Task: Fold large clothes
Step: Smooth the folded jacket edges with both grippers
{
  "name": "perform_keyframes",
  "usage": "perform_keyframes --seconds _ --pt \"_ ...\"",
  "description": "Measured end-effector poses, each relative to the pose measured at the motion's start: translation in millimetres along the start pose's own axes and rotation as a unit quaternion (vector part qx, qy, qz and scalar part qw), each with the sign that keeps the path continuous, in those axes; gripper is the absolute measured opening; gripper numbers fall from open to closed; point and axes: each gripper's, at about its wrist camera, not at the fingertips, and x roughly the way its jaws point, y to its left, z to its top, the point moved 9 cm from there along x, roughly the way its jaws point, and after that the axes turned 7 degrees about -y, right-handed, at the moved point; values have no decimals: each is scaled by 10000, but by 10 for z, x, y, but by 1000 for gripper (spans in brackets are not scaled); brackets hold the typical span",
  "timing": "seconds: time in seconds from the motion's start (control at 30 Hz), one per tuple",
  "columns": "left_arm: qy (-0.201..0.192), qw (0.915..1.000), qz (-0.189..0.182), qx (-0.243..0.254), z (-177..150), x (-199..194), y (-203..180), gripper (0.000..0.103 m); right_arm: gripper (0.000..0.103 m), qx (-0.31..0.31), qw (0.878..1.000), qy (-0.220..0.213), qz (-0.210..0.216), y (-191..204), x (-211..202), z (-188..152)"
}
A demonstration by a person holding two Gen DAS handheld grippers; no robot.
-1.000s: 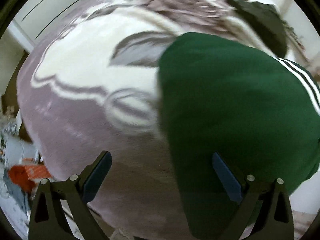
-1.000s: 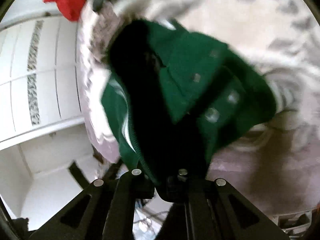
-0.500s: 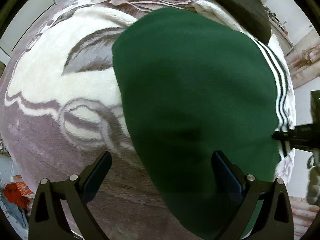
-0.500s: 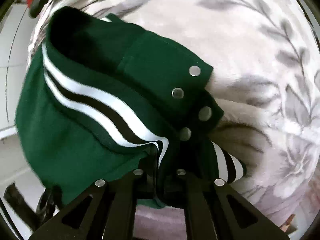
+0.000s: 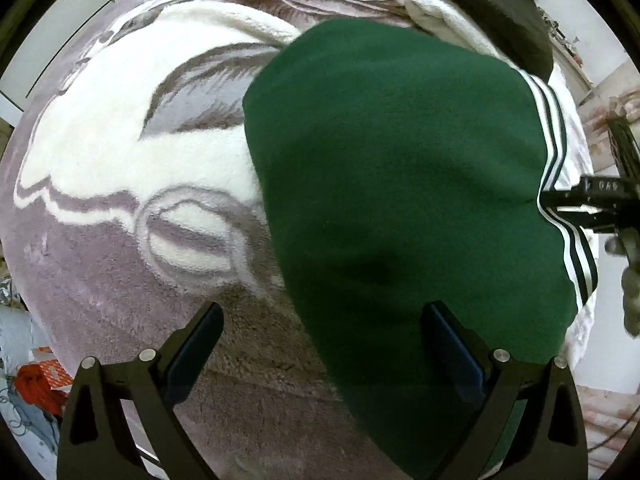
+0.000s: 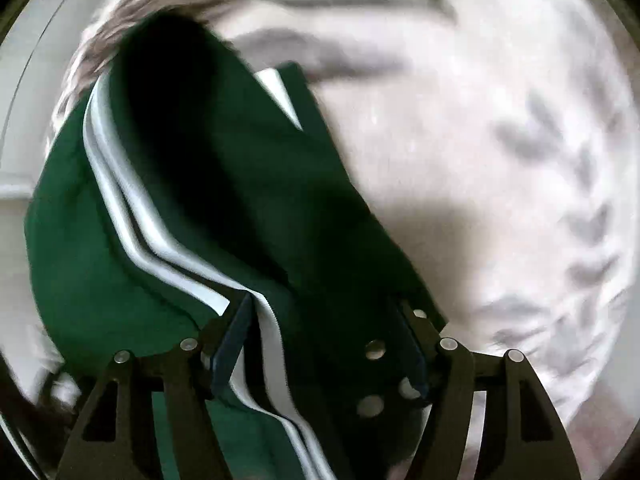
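A dark green jacket (image 5: 400, 184) with white and black stripes (image 5: 554, 152) lies on a plush floral blanket (image 5: 120, 152). My left gripper (image 5: 322, 320) hangs open just above it; the right finger is over green cloth, the left finger over the blanket, and nothing is pinched. In the right wrist view, the jacket's striped band (image 6: 132, 220) and its snap buttons (image 6: 374, 349) lie between the fingers of my right gripper (image 6: 324, 308). Its jaws are opening and the pads no longer press the cloth. The right gripper (image 5: 592, 196) also shows at the jacket's striped edge.
A dark garment (image 5: 500, 4) and a white fleece piece (image 5: 444, 20) lie at the blanket's far end. Red and orange clutter (image 5: 36, 384) sits on the floor at lower left. White cabinet panels (image 6: 24, 128) stand beside the bed.
The right gripper came down onto the blanket with the jacket, and its shut jaws have spread apart. In the left wrist view the green cloth now fills more of the picture.
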Motion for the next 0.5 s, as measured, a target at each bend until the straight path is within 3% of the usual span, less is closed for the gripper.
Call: perform_keyframes --seconds 0.07,0.13,0.23,0.3,0.37,0.47,0.5 --pt "-73 9999 -5 -80 30 -64 63 103 72 -261 9988 -205 348 -2 -196 87" --pt "-83 9988 -213 -439 32 -75 164 103 87 -317 9979 -197 523 -140 -205 158" --pt "119 9905 -743 -1154 -24 46 272 103 88 127 9885 596 1385 -323 188 143" --pt "285 9802 -1227 -1525 -58 149 275 103 92 635 9691 1160 2081 -374 477 38" --pt "309 9763 -1450 -1575 -54 192 251 103 95 553 9625 1106 2414 -308 540 -39" --pt "343 9790 -1464 -1375 -36 232 214 103 94 659 9560 1114 2633 -264 517 -145" --pt "324 9799 -1482 -1296 -6 242 212 103 88 770 9548 1073 2662 -276 486 -151"
